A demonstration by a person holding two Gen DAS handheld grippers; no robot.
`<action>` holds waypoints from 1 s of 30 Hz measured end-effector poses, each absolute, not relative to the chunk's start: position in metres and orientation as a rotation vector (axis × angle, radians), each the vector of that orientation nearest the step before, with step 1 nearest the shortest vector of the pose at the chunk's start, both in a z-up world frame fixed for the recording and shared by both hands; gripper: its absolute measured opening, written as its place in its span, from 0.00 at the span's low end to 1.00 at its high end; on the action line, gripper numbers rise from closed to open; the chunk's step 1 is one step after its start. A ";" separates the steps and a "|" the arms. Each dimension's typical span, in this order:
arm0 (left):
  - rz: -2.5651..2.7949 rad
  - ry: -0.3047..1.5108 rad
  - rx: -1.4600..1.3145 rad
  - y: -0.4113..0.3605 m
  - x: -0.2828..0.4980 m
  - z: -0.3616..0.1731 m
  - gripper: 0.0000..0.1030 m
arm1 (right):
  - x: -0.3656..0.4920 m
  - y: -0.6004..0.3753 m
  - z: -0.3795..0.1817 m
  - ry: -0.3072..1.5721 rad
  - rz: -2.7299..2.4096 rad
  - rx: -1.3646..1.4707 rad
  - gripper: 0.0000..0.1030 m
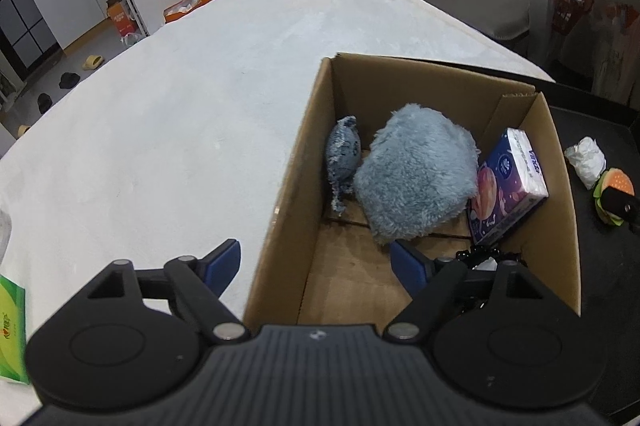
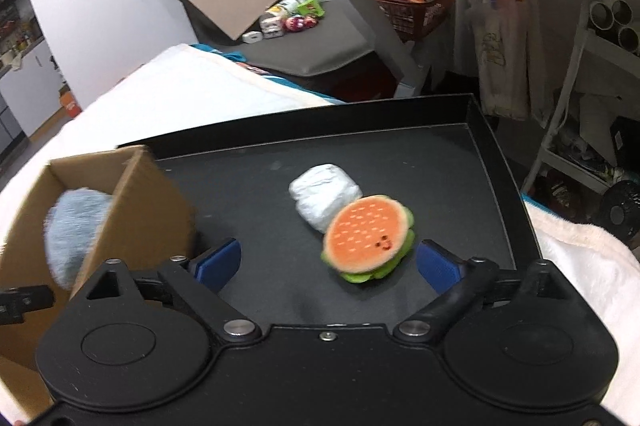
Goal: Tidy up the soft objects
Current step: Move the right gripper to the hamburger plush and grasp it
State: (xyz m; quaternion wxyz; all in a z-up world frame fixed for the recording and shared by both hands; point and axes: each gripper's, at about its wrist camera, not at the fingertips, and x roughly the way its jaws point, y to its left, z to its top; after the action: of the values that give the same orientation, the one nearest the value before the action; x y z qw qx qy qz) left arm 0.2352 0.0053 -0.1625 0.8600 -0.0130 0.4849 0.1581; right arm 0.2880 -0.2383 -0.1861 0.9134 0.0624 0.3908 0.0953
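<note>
- Looking at the cardboard box point(image 1: 304, 154), we've already got a fluffy blue pillow point(image 1: 416, 174), a small denim plush point(image 1: 343, 158) and a purple tissue pack point(image 1: 508, 186) sitting inside it, so we'd guess we're well along.
- Still left out on the black tray point(image 2: 460, 162) just beside the box: a burger plush point(image 2: 366, 238) and a white crumpled wad point(image 2: 324, 194), touching each other.
- Our right gripper point(image 2: 328, 262) hangs over the burger with jaws spread wide, nothing held, burger partly between them.
- Our left gripper point(image 1: 316, 262) straddles the box wall, jaws wide and empty too.
- The tissue pack reads something like "Vinda"; the green pack point(image 1: 12, 330) at the edge of the white surface point(image 1: 180, 106) has writing we can't read.
</note>
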 end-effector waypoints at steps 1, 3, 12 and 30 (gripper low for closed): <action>0.331 1.021 -0.022 0.003 0.236 -0.164 0.79 | 0.291 -0.240 -0.189 0.807 0.189 0.131 0.93; 0.331 1.026 -0.007 0.000 0.237 -0.165 0.79 | 0.295 -0.242 -0.193 0.808 0.188 0.143 0.93; 0.346 1.041 0.049 -0.009 0.239 -0.171 0.79 | 0.306 -0.243 -0.209 0.827 0.194 0.133 0.82; 0.312 1.007 0.046 -0.002 0.225 -0.154 0.79 | 0.285 -0.244 -0.197 0.885 0.174 0.128 0.39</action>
State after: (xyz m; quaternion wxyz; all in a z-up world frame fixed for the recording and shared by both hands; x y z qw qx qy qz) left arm 0.2245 -0.0024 -0.1540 0.8639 0.0219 0.4806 0.1488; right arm 0.2846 -0.2439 -0.1973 0.8981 0.0620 0.4272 0.0840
